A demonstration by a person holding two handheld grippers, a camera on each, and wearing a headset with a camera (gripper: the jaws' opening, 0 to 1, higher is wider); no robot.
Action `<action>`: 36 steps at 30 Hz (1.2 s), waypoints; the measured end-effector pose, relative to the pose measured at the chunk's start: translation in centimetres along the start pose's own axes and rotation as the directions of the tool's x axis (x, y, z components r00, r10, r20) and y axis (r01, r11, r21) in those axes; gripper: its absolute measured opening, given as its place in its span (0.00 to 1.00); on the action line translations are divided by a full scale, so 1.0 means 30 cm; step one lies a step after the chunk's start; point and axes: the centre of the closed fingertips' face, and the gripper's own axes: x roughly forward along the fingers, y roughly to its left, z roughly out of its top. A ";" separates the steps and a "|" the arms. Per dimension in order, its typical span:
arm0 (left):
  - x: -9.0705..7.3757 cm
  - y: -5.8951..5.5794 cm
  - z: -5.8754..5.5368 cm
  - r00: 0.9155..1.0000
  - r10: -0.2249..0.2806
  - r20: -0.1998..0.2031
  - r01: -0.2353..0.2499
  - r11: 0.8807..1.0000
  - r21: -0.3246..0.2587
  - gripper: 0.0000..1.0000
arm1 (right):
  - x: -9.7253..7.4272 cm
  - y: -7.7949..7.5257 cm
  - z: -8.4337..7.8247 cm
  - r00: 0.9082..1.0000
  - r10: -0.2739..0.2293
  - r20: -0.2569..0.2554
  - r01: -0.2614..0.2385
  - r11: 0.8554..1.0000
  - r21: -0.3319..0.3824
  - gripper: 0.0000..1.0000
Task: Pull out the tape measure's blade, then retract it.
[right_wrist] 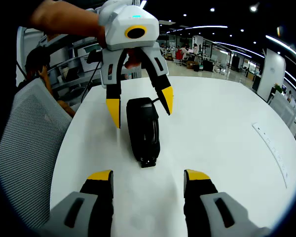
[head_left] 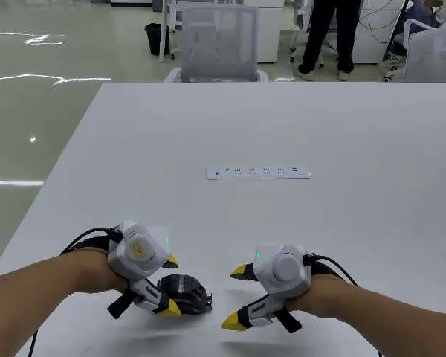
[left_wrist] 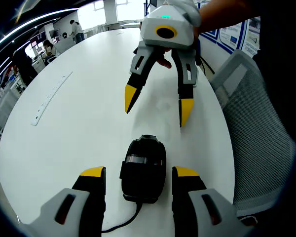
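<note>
Here, a white worktop (head_left: 208,126) fills most of the head view, with two hand-held grippers facing each other at the bottom of the frame. The left gripper (head_left: 171,285) sits at lower left, the right gripper (head_left: 235,296) at lower right, each gripped by a bare hand and forearm. A black tape measure (head_left: 184,292) lies on the worktop between the left gripper's yellow-tipped fingers. In the left gripper view, those fingers (left_wrist: 92,177) are spread wide at the bottom of the frame, one on each side of the tape measure (left_wrist: 144,168), with a narrow gap visible on both sides. A thin black cord (left_wrist: 130,223) trails from the case's near end toward the bottom edge. The right gripper (left_wrist: 158,104) points in from the top of that frame, near the tape measure but apart from it. In the right gripper view, its own fingers (right_wrist: 99,180) are also spread at the bottom, holding nothing, with the tape measure (right_wrist: 144,131) at centre and the left gripper (right_wrist: 140,106) straddling it from above. A white power strip (head_left: 258,172) lies mid-frame in the head view, well apart from the grippers. Beyond the worktop's far edge, a grey mesh office chair (head_left: 215,33) stands at top centre, and a person (head_left: 331,37) stands at upper right.
</note>
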 end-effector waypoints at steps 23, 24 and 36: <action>0.067 -0.014 -0.034 0.988 -0.010 -0.155 0.026 0.994 0.107 0.34 | 0.112 0.001 0.007 0.994 0.066 -0.083 -0.070 0.996 -0.054 0.31; 0.068 -0.009 -0.038 0.985 0.008 -0.173 0.019 0.988 0.150 0.33 | 0.114 0.003 0.006 0.994 0.071 -0.087 -0.076 0.996 -0.056 0.29; 0.069 -0.016 -0.035 0.988 0.008 -0.154 0.011 0.992 0.122 0.32 | 0.133 0.011 0.002 0.988 0.081 -0.128 -0.091 0.993 -0.070 0.23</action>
